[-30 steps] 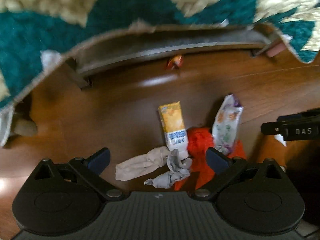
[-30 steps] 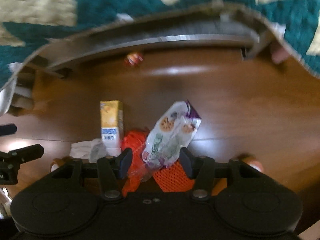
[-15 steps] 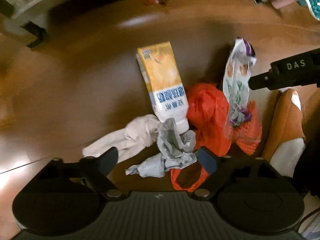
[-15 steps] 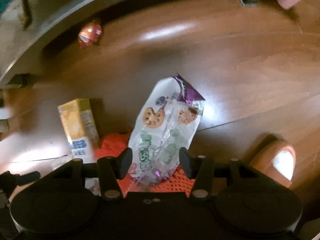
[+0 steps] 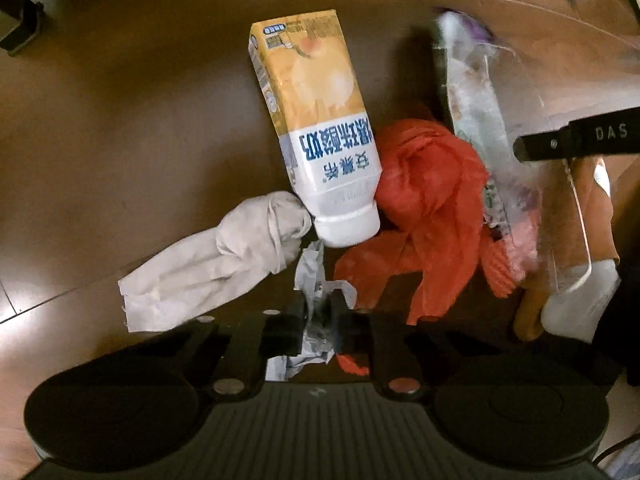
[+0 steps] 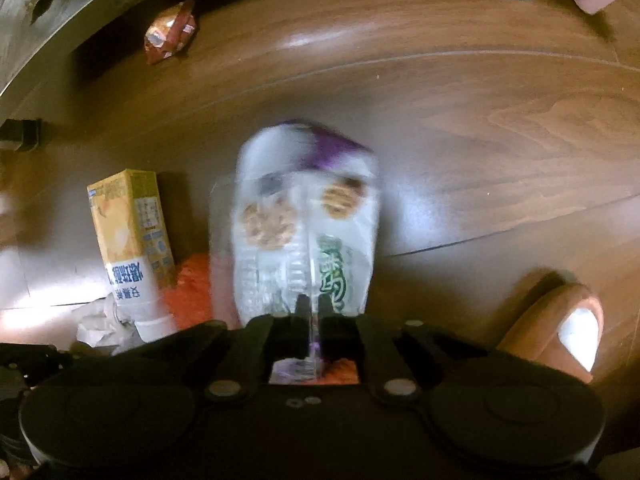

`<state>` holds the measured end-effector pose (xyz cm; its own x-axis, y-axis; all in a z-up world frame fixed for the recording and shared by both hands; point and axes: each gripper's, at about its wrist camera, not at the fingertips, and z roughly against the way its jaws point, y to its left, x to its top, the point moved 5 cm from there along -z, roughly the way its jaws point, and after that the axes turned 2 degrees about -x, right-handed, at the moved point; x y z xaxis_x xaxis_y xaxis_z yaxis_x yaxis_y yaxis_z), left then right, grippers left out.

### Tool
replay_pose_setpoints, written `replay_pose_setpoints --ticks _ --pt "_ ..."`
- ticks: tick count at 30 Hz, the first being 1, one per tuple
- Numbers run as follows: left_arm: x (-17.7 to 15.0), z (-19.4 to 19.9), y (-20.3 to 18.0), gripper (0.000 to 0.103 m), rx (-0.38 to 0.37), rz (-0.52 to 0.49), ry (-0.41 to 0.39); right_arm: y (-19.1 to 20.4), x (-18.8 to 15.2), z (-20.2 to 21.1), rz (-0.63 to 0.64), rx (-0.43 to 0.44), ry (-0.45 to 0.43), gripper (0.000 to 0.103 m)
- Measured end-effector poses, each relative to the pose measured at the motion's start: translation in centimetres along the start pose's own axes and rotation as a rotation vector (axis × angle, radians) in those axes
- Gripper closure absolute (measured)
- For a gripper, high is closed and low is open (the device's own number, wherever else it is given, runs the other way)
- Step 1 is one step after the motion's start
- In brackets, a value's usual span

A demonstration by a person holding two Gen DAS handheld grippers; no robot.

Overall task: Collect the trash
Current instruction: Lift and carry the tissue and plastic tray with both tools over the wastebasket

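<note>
The left gripper [image 5: 319,312], its jaws just closed, clenches a grey wrapper [image 5: 316,304] on the floor [image 5: 120,120], a carton [image 5: 316,128] just beyond its fingers, while the right gripper [image 6: 311,312], likewise just closed, pinches the near end of a cookie bag [image 6: 304,232].

Bare wood floor [image 6: 500,128] beyond — milk carton [image 5: 316,128], red bag [image 5: 428,200], tissue [image 5: 216,264] crowding the near ground.

Brown wood floor [image 6: 480,92] under my grippers: yellow-and-white drink carton [image 5: 316,128], beige crumpled tissue [image 5: 212,268], red netting [image 5: 428,200], small orange snack packet [image 6: 170,32] near the floor's far edge.
</note>
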<state>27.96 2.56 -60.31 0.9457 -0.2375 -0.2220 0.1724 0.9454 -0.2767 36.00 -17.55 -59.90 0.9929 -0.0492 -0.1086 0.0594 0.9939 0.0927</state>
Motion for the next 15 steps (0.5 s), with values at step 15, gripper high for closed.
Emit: replay_pose_setpoints --ticks 15 --pt "-1.6 10.7 -0.5 0.098 0.009 0.032 -0.108 1.3 -1.7 10.6 0.049 0.025 -0.158 0.100"
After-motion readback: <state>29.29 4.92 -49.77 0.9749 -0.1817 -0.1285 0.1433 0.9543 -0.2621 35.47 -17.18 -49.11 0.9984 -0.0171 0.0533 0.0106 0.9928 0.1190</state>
